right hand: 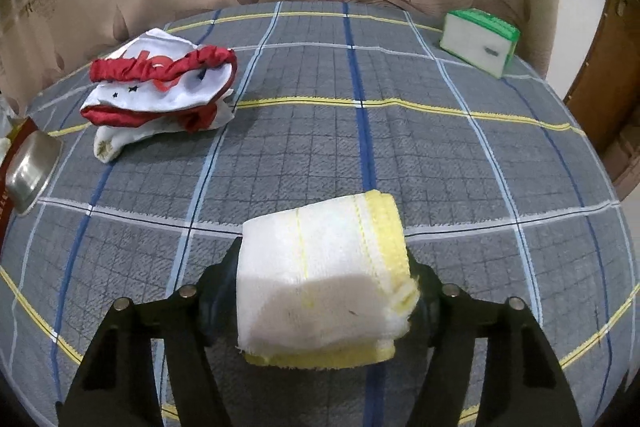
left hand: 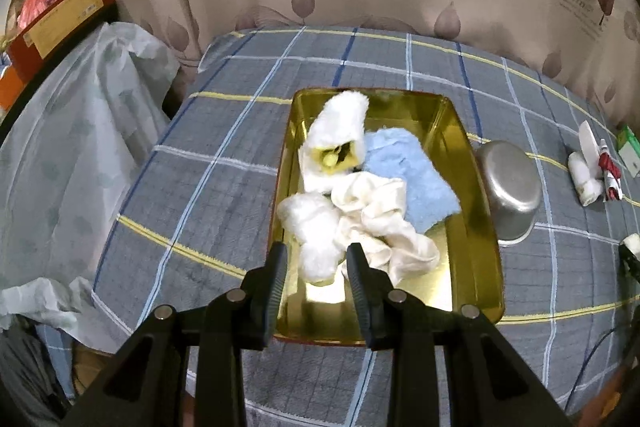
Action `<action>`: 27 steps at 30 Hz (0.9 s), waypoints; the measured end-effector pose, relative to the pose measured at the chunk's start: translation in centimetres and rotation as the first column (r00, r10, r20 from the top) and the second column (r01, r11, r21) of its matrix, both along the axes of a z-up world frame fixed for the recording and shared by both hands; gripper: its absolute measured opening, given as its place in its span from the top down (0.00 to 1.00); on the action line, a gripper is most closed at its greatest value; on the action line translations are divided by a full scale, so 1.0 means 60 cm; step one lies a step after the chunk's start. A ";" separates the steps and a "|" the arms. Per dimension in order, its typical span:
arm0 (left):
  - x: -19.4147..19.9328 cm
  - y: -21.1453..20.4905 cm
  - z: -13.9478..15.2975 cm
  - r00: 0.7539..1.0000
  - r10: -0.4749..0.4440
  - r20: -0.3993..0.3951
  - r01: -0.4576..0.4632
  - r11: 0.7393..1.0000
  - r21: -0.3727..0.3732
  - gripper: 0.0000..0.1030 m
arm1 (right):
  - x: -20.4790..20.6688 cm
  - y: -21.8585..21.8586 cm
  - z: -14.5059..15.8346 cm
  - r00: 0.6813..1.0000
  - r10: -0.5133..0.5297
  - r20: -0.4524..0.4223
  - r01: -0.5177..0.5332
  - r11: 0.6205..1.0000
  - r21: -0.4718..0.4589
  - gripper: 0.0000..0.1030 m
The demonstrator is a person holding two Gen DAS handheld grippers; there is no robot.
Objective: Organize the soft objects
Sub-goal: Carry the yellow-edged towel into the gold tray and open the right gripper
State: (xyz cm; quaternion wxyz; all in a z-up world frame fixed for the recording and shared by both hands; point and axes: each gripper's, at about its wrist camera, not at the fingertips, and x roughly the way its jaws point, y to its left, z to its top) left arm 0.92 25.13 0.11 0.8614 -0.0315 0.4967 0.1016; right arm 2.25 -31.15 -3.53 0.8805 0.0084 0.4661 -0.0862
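A gold tray [left hand: 480,267] on the checked blanket holds a white plush piece [left hand: 340,123], a light blue towel [left hand: 408,179], a cream cloth [left hand: 376,219] and a fluffy white piece [left hand: 308,219]. My left gripper [left hand: 316,267] hovers over the tray's near end, open, with a gap between its black fingers and nothing pinched. In the right wrist view a folded white towel with yellow edging [right hand: 320,275] fills the space between the fingers of my right gripper [right hand: 324,267]. Both of its sides meet the pads, and it hides the fingertips.
An upturned steel bowl [left hand: 508,187] sits just right of the tray, also seen as the steel bowl [right hand: 30,167]. A red and white cloth [right hand: 160,87] lies far left, a green and white box [right hand: 480,41] far right. White plastic sheeting [left hand: 80,131] lies left of the blanket, with a curtain behind.
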 end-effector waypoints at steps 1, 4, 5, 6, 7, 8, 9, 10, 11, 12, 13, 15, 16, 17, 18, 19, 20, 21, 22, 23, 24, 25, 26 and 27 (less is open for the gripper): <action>-0.001 0.002 -0.002 1.000 0.009 0.002 -0.009 1.000 -0.008 0.70 | 0.000 0.002 0.001 1.000 -0.004 -0.003 0.004 1.000 -0.002 0.39; -0.009 0.013 -0.007 0.999 0.041 0.010 -0.041 0.998 -0.042 0.70 | -0.006 0.015 0.004 1.000 0.003 -0.019 -0.003 1.000 -0.014 0.39; -0.011 0.017 -0.009 0.999 0.051 0.012 -0.050 0.997 -0.054 0.70 | -0.010 0.022 0.006 1.000 0.008 -0.024 -0.008 1.000 -0.018 0.39; -0.013 0.020 -0.009 0.998 0.055 0.013 -0.054 0.997 -0.060 0.70 | -0.012 0.026 0.007 1.000 0.013 -0.029 -0.013 1.000 -0.013 0.39; -0.015 0.024 -0.011 0.998 0.066 0.014 -0.065 0.996 -0.062 0.70 | -0.015 0.032 0.008 0.999 0.023 -0.038 -0.024 1.000 -0.006 0.40; -0.017 0.028 -0.011 0.997 0.079 0.015 -0.078 0.995 -0.067 0.70 | -0.018 0.040 0.009 0.999 0.031 -0.042 -0.031 0.999 -0.008 0.40; -0.019 0.032 -0.011 0.996 0.083 0.020 -0.082 0.994 -0.071 0.70 | -0.023 0.051 0.011 0.998 0.044 -0.048 -0.045 0.999 -0.013 0.40; -0.020 0.034 -0.012 0.996 0.092 0.022 -0.090 0.993 -0.073 0.70 | -0.025 0.060 0.011 0.997 0.061 -0.056 -0.062 0.998 -0.008 0.40; -0.021 0.038 -0.013 0.994 0.107 0.019 -0.106 0.992 -0.074 0.70 | -0.029 0.072 0.013 0.995 0.080 -0.061 -0.080 0.997 -0.003 0.40; -0.022 0.040 -0.013 0.993 0.116 0.019 -0.115 0.991 -0.072 0.70 | -0.034 0.089 0.017 0.993 0.104 -0.060 -0.104 0.995 0.002 0.39; -0.024 0.044 -0.014 0.992 0.126 0.023 -0.124 0.990 -0.072 0.70 | -0.036 0.098 0.018 0.991 0.121 -0.062 -0.120 0.993 0.008 0.39; -0.027 0.051 -0.018 0.987 0.157 0.016 -0.155 0.985 -0.069 0.70 | -0.041 0.130 0.025 0.984 0.165 -0.060 -0.164 0.986 0.020 0.39; -0.029 0.052 -0.019 0.986 0.164 0.017 -0.163 0.985 -0.058 0.70 | -0.042 0.145 0.028 0.980 0.188 -0.057 -0.187 0.982 0.028 0.39; -0.030 0.053 -0.020 0.985 0.169 0.019 -0.169 0.985 -0.038 0.70 | -0.043 0.166 0.033 0.974 0.221 -0.055 -0.219 0.975 0.035 0.39; -0.032 0.053 -0.021 0.985 0.169 0.020 -0.168 0.985 -0.028 0.70 | -0.043 0.183 0.036 0.969 0.243 -0.053 -0.241 0.970 0.034 0.39; -0.033 0.054 -0.021 0.985 0.170 0.020 -0.169 0.985 -0.026 0.70 | -0.043 0.204 0.040 0.960 0.276 -0.050 -0.274 0.961 0.038 0.39; -0.035 0.056 -0.021 0.985 0.172 0.023 -0.171 0.985 -0.032 0.70 | -0.042 0.218 0.043 0.953 0.300 -0.050 -0.298 0.953 0.045 0.39; -0.037 0.058 -0.021 0.985 0.172 0.025 -0.171 0.984 -0.043 0.70 | -0.042 0.239 0.047 0.943 0.330 -0.048 -0.328 0.943 0.050 0.39; -0.038 0.060 -0.021 0.984 0.174 0.024 -0.173 0.984 -0.048 0.70 | -0.041 0.263 0.050 0.930 0.365 -0.047 -0.362 0.931 0.050 0.39; -0.038 0.062 -0.021 0.984 0.179 0.024 -0.178 0.983 -0.050 0.70 | -0.041 0.279 0.053 0.920 0.390 -0.047 -0.388 0.921 0.050 0.39; -0.040 0.063 -0.020 0.983 0.184 0.026 -0.182 0.982 -0.045 0.70 | -0.041 0.306 0.058 0.902 0.429 -0.043 -0.428 0.903 0.045 0.39; -0.040 0.065 -0.020 0.982 0.185 0.028 -0.184 0.982 -0.040 0.70 | -0.040 0.319 0.060 0.892 0.450 -0.040 -0.449 0.893 0.043 0.39; -0.040 0.067 -0.022 0.982 0.186 0.025 -0.185 0.982 -0.041 0.70 | -0.038 0.338 0.064 0.877 0.480 -0.036 -0.478 0.877 0.043 0.39; -0.041 0.069 -0.023 0.982 0.189 0.021 -0.187 0.981 -0.046 0.70 | -0.034 0.360 0.067 0.859 0.510 -0.034 -0.509 0.860 0.044 0.39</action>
